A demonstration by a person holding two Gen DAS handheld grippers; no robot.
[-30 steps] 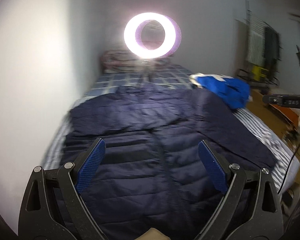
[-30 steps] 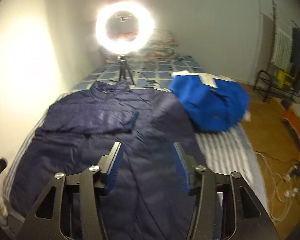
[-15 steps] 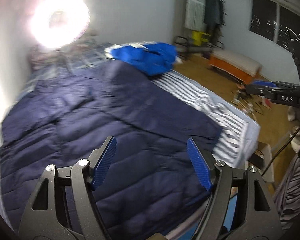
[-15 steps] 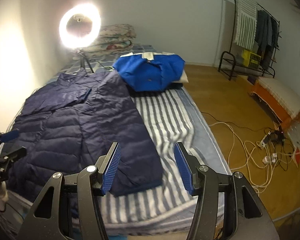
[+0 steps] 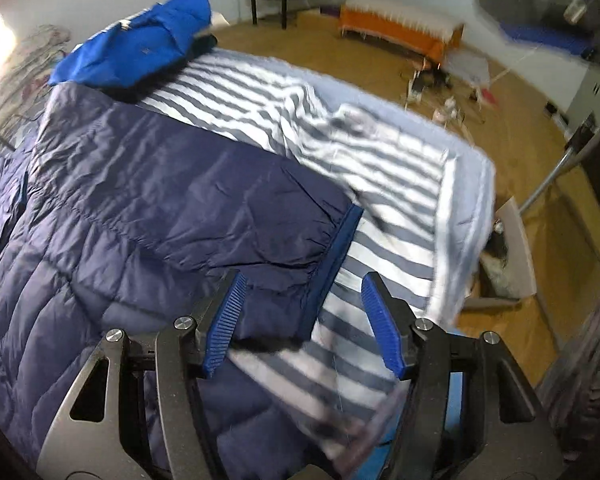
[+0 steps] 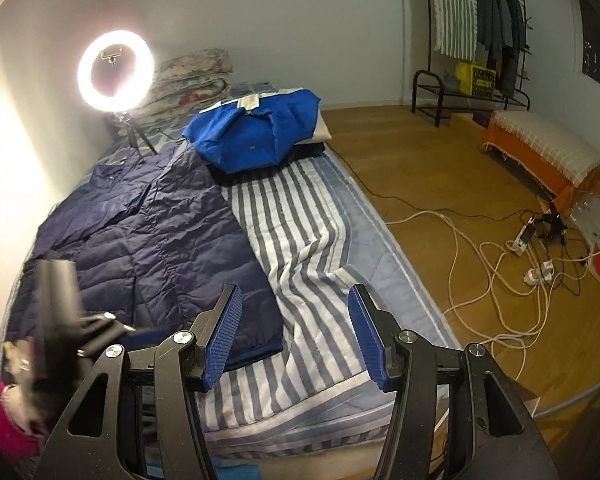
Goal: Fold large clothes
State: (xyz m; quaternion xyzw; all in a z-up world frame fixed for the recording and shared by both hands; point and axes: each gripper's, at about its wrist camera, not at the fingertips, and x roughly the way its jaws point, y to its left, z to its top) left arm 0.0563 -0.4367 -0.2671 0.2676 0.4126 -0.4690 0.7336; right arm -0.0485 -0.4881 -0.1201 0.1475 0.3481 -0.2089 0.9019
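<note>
The left wrist view looks steeply down, close past its fingers at the navy jacket's cuff, somewhat blurred. The right wrist view sits higher, facing beyond its fingers along the bed. Both share the navy jacket.

A navy puffer jacket lies flat on the striped bedsheet. A blue garment sits beyond it, near a lit ring light

A glowing ring light on a small tripod stands against the plain white wall. Tangled white cables cross the wooden plank floor near an orange upholstered bench and a black metal clothes rack.
</note>
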